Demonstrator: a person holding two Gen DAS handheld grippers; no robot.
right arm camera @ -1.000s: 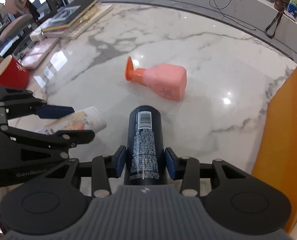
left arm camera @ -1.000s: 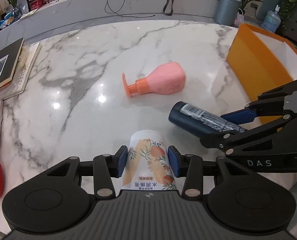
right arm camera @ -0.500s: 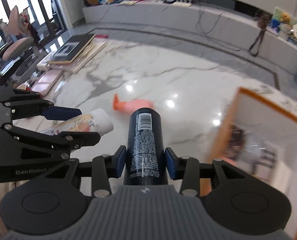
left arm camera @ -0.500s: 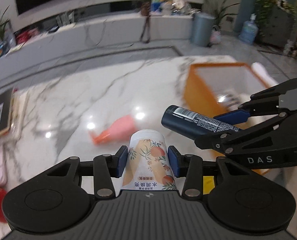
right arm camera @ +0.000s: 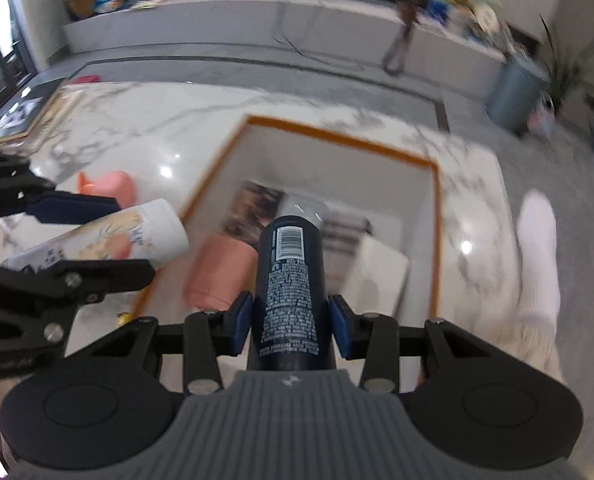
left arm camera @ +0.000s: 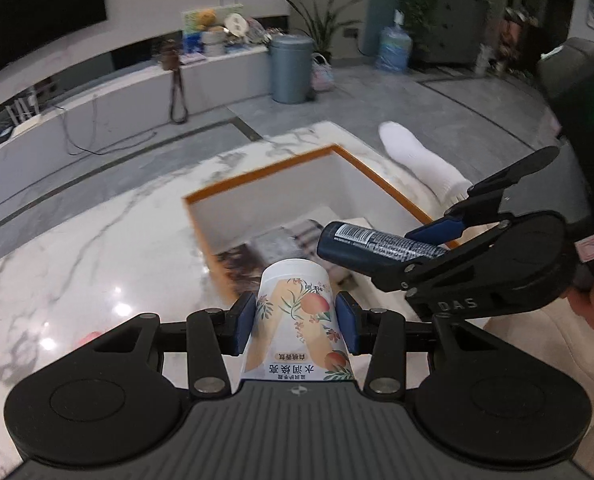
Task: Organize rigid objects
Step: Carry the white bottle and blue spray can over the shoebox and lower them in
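Observation:
My left gripper [left arm camera: 295, 322] is shut on a white bottle with a peach-and-flower print [left arm camera: 293, 292], held in the air at the near-left edge of an orange box with white inner walls [left arm camera: 257, 172]. My right gripper [right arm camera: 291, 322] is shut on a dark blue spray can [right arm camera: 291, 256], which hangs over the inside of the box [right arm camera: 337, 132]. The two grippers are side by side: the right gripper [left arm camera: 421, 254] with its can [left arm camera: 361, 242] shows in the left wrist view, and the left gripper [right arm camera: 127, 238] with its bottle [right arm camera: 153, 232] in the right wrist view. A pink pump bottle [right arm camera: 109, 186] lies on the marble table, left of the box.
Inside the box lie a salmon-pink container [right arm camera: 221, 272], a printed magazine [right arm camera: 257, 208] and a white flat pack [right arm camera: 377, 276]. A person's foot in a white sock [left arm camera: 421, 160] rests past the table's right edge. Books [right arm camera: 53, 112] lie at the table's far left.
Both grippers have risen and swung right, from above the pink pump bottle to above the orange box. Each keeps its grip. The pink bottle has slid off to the left in both views.

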